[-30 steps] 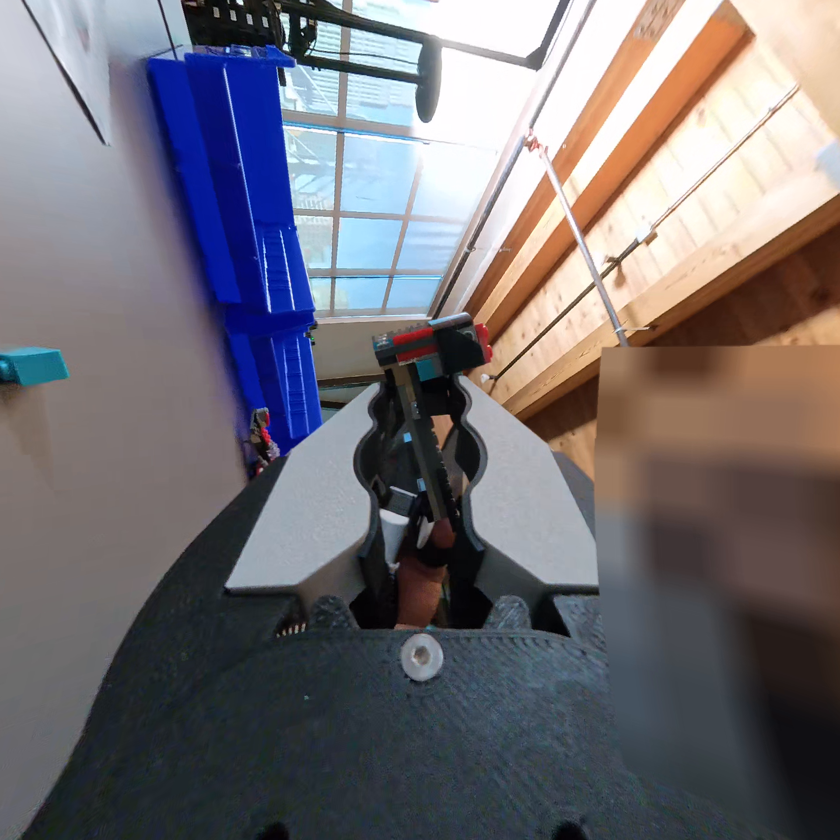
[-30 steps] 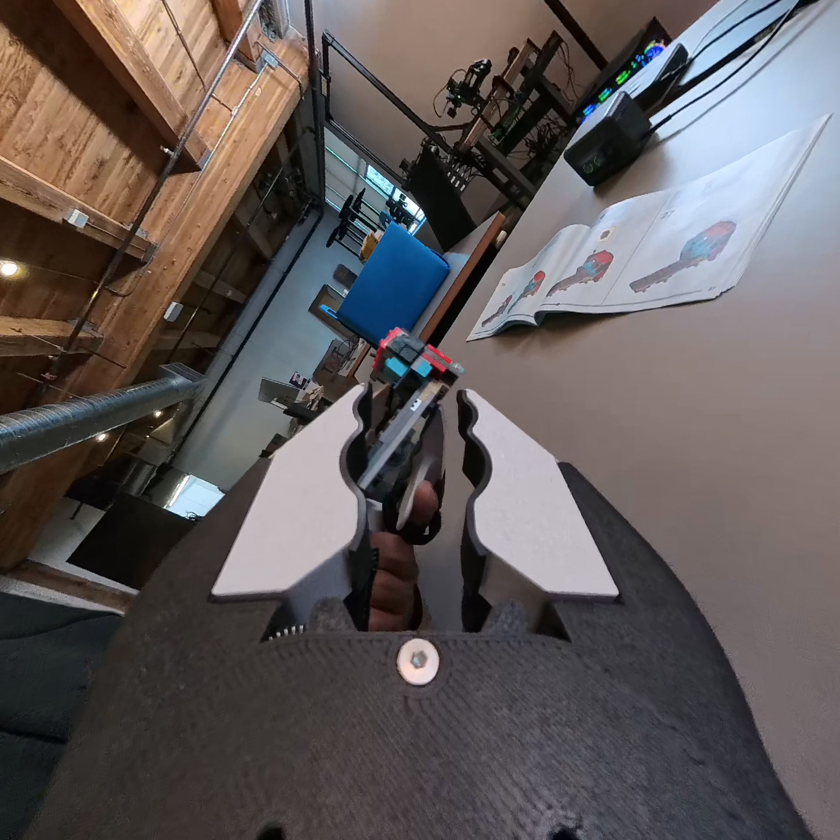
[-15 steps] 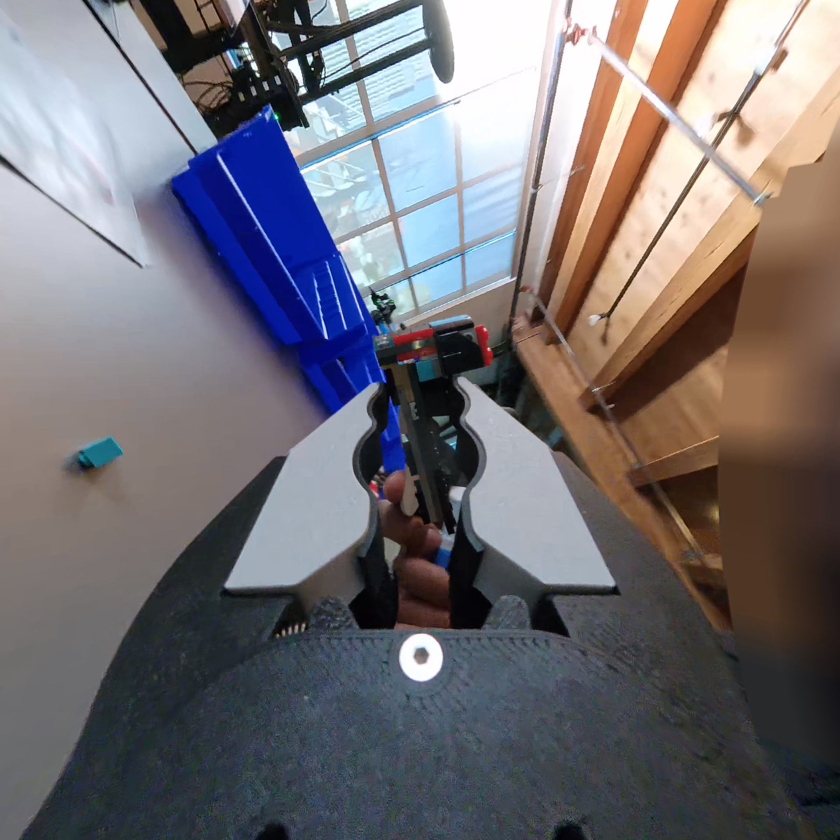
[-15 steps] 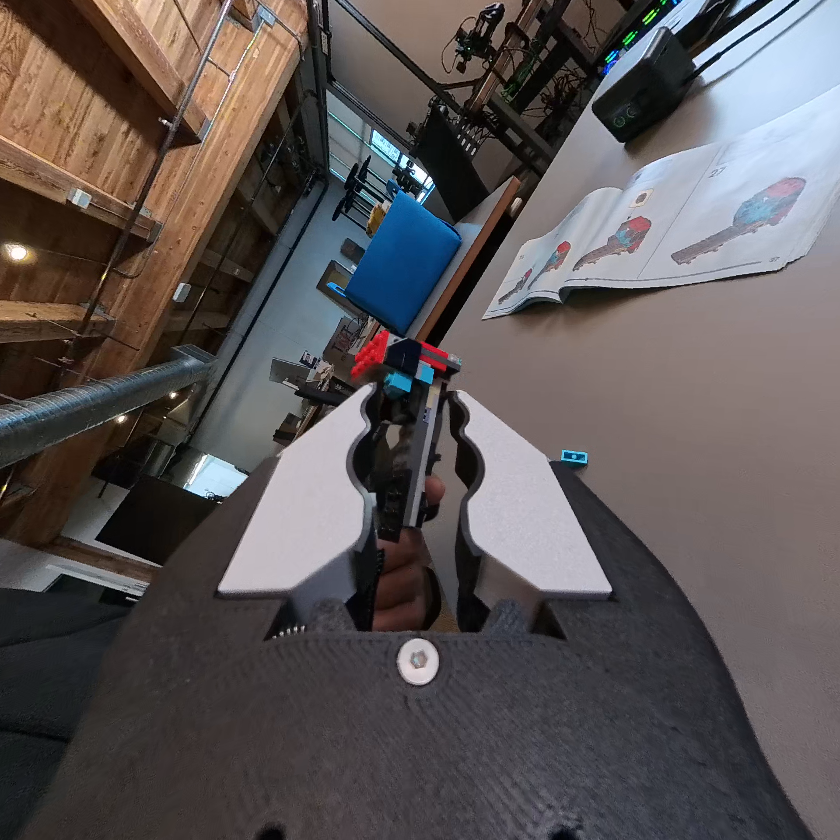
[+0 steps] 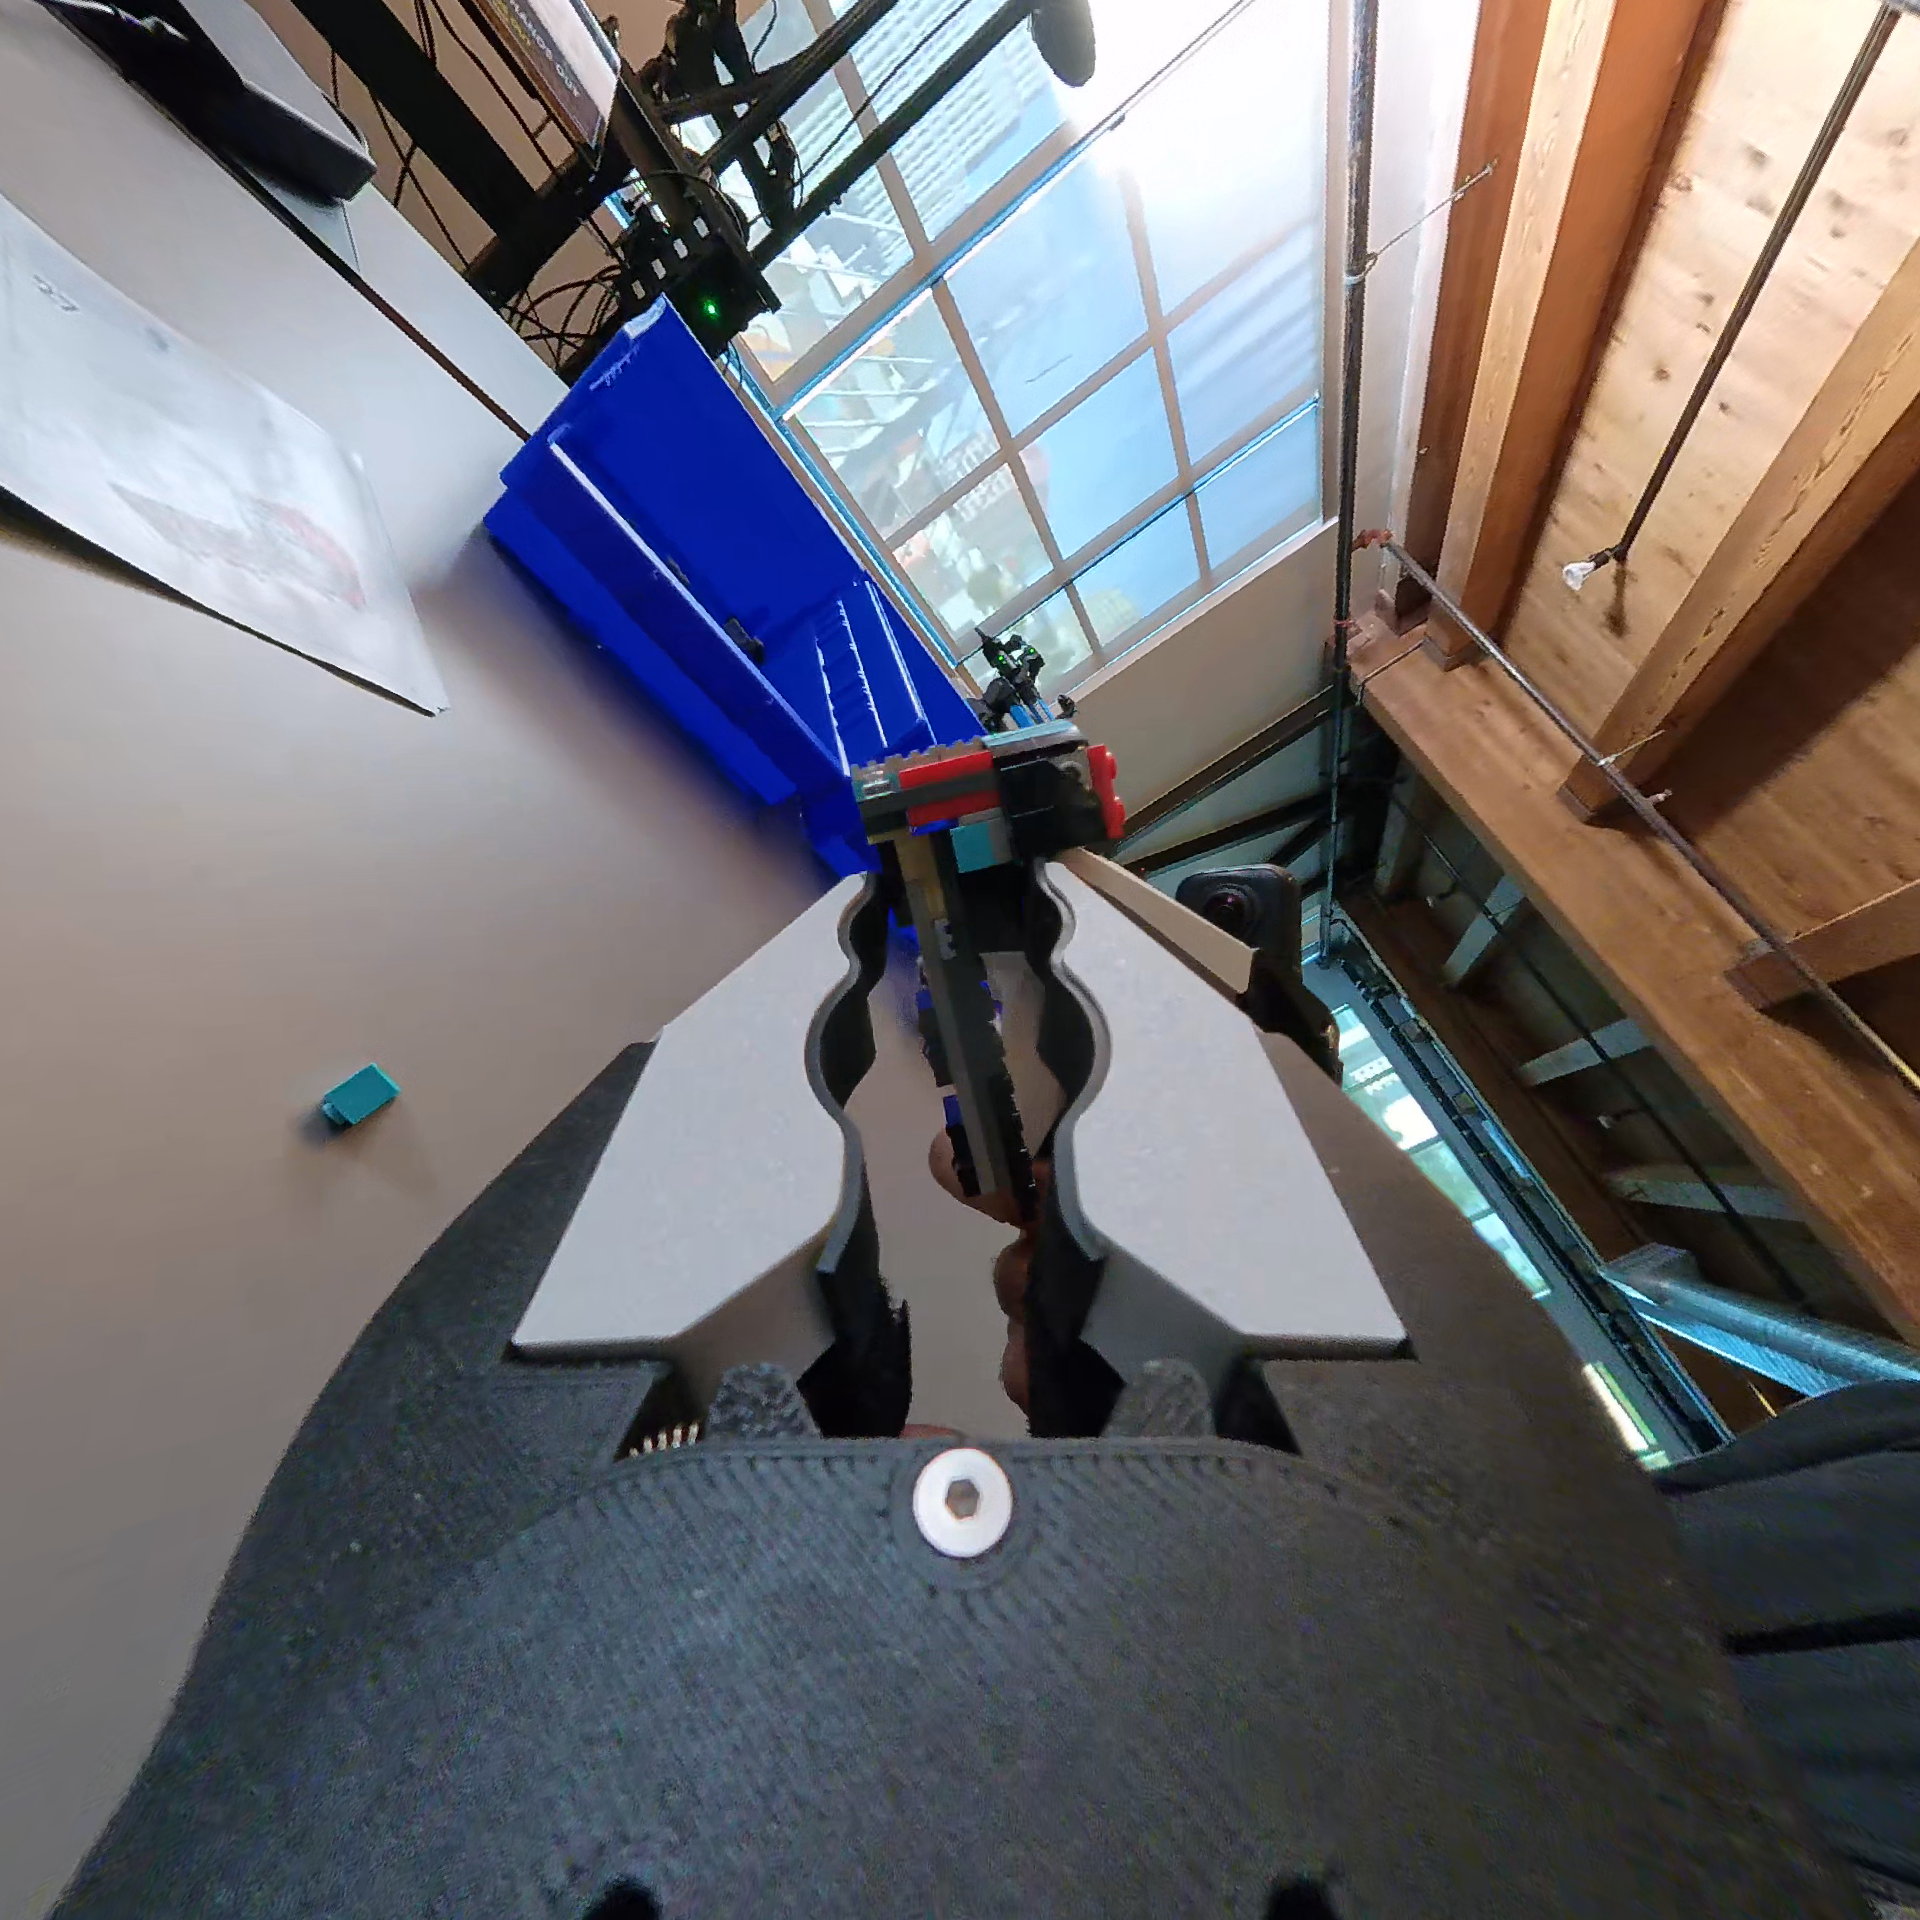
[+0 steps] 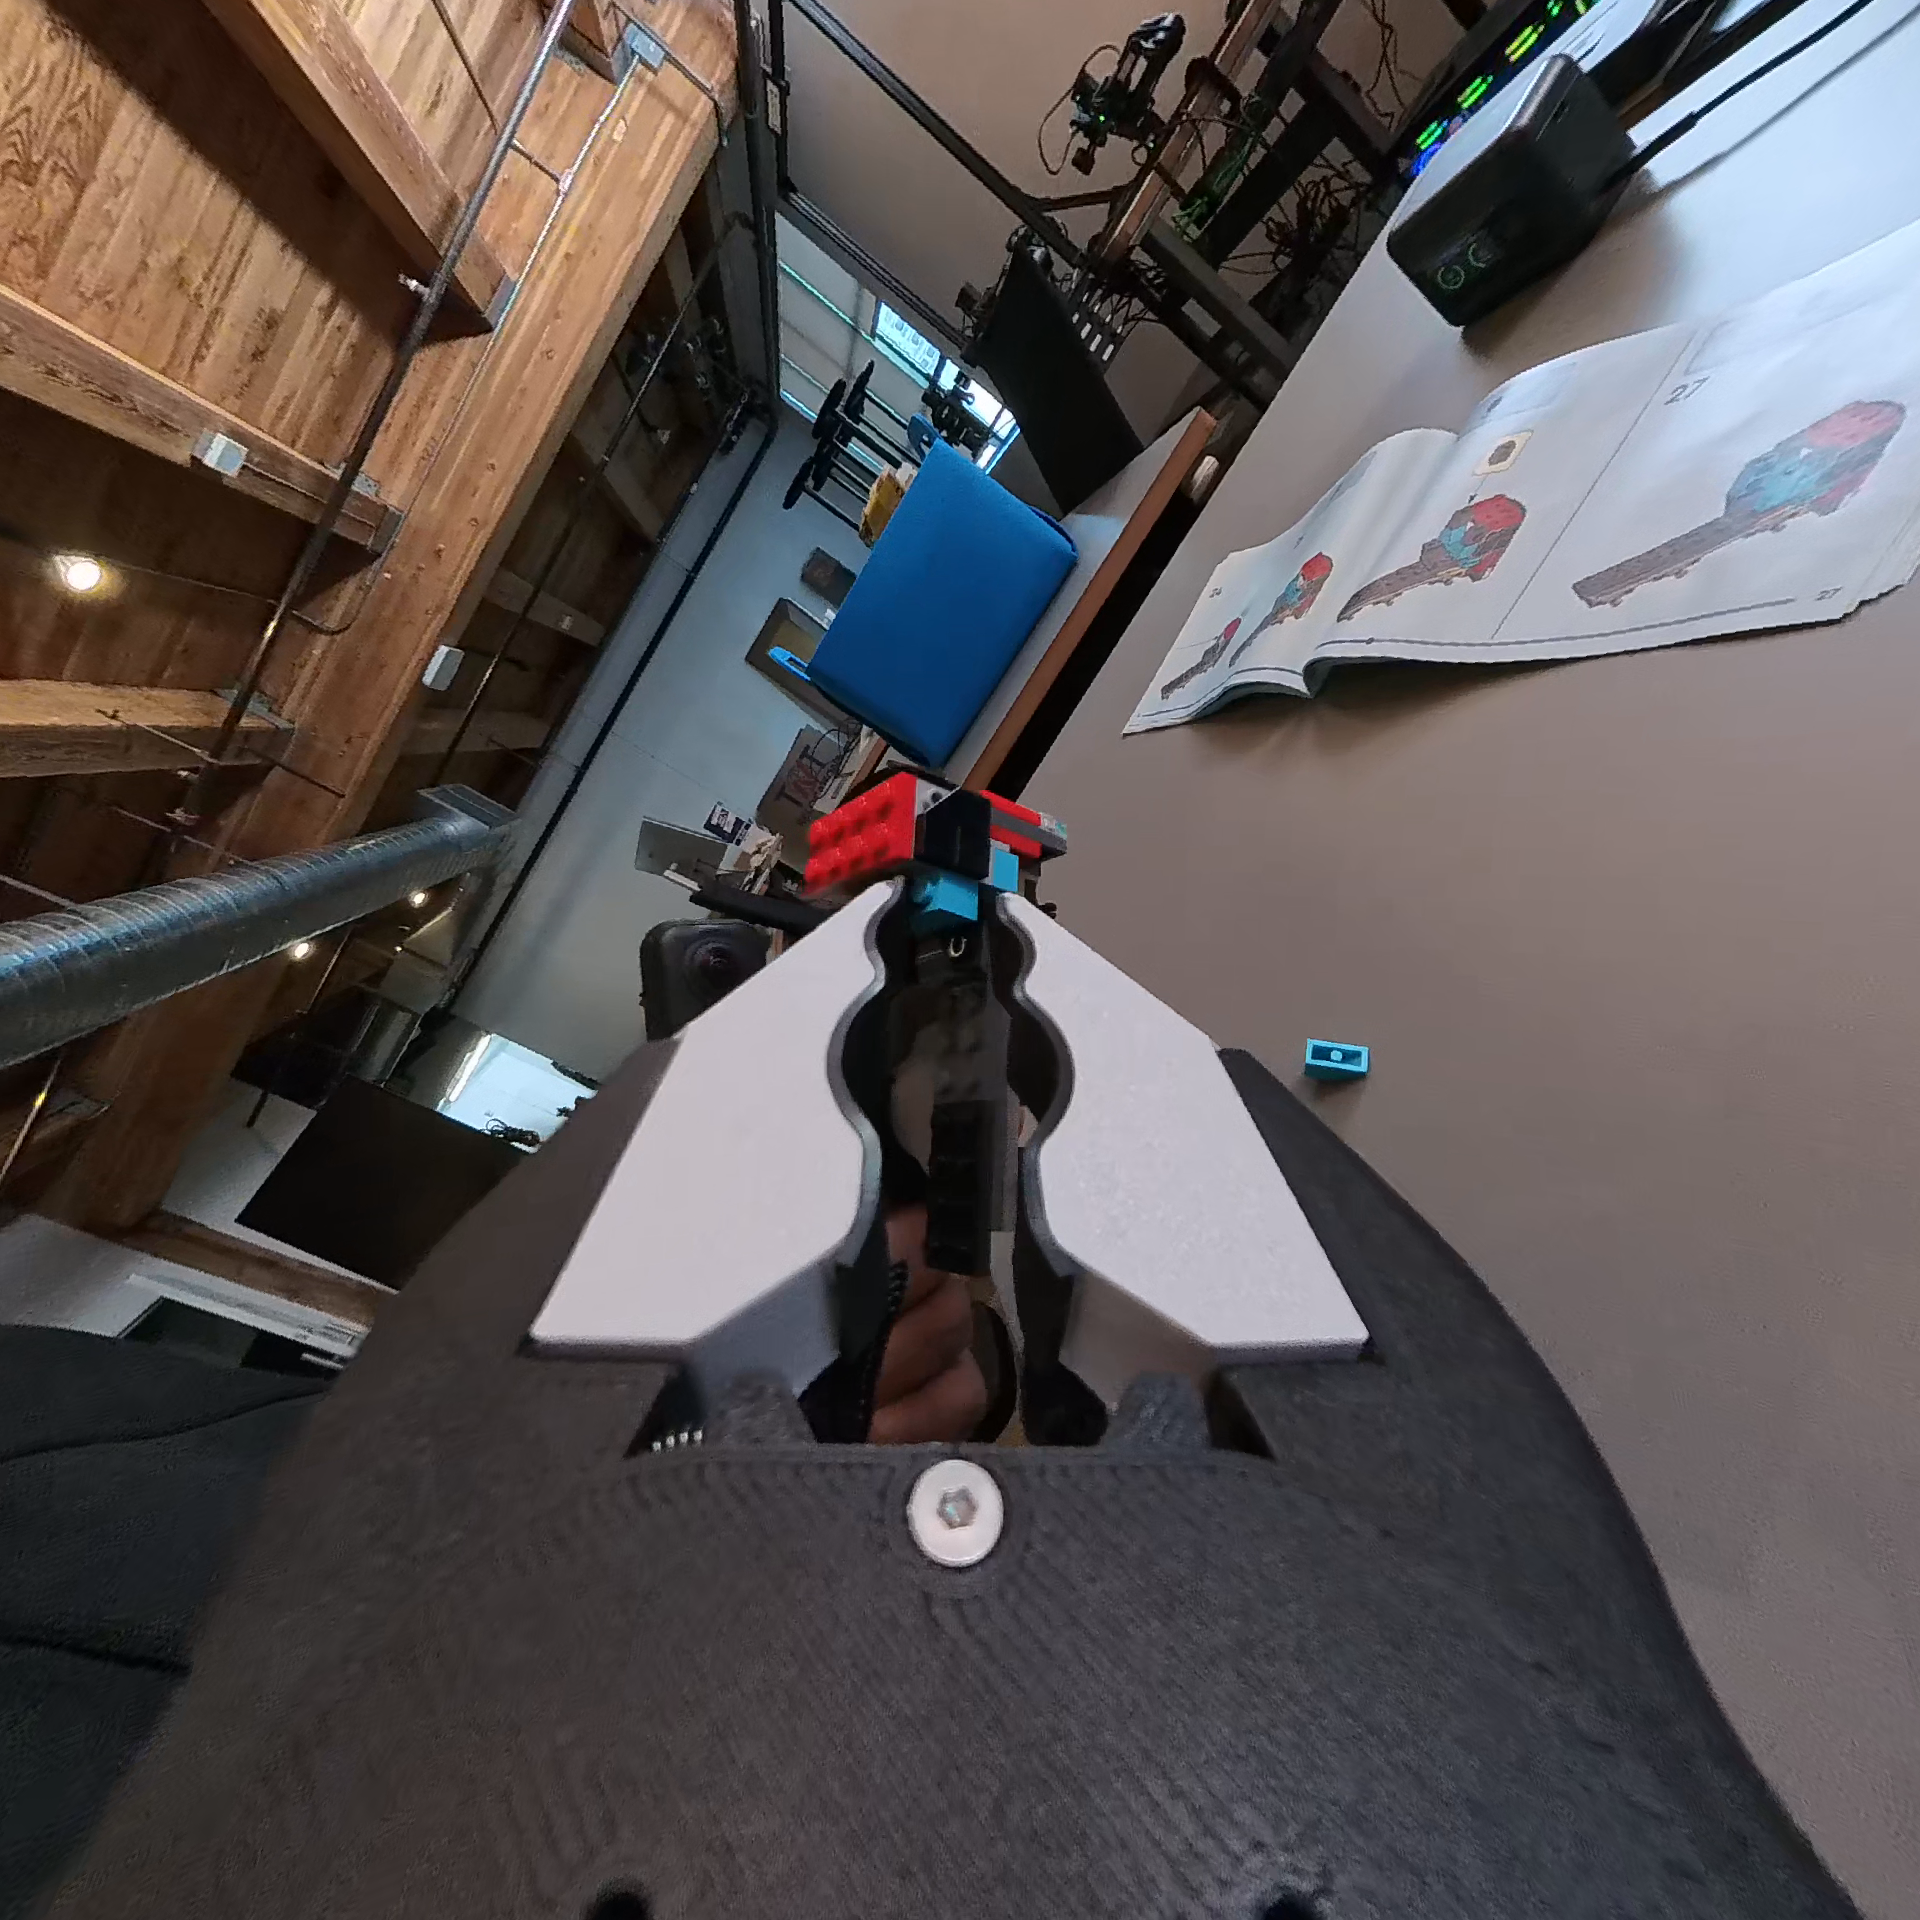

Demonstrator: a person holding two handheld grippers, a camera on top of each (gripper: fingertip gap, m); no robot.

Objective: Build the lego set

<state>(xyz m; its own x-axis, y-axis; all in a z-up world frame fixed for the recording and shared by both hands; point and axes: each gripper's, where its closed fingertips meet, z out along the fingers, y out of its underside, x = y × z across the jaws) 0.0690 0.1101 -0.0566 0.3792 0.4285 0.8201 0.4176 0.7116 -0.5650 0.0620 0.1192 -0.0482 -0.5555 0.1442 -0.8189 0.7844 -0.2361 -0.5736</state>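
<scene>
Above the brown surface point(image 6: 1558, 935), both claws meet on one lego model point(image 5: 982, 805) held in the air, well clear of everything lying below. Judging by the open instruction booklet point(image 6: 1558, 551) at 2 o'clock in the right wrist view, whose pages show a long-necked model with a red and blue body, the build looks well advanced — a dark neck and a red, black and teal head are already joined. One loose teal brick point(image 6: 1336, 1060) lies on the surface at 3 o'clock from the right claw point(image 6: 940, 904), so at least one piece probably remains to be fitted.

The left claw point(image 5: 961, 883) is narrowed onto the neck, which runs back between its jaws toward the wrist, the head standing out just past the tips at 12 o'clock. The right claw is likewise closed on the model near its teal part, with the red studded block just beyond its tips. A blue bin point(image 5: 707, 623) stands at 11 o'clock in the left view.
</scene>
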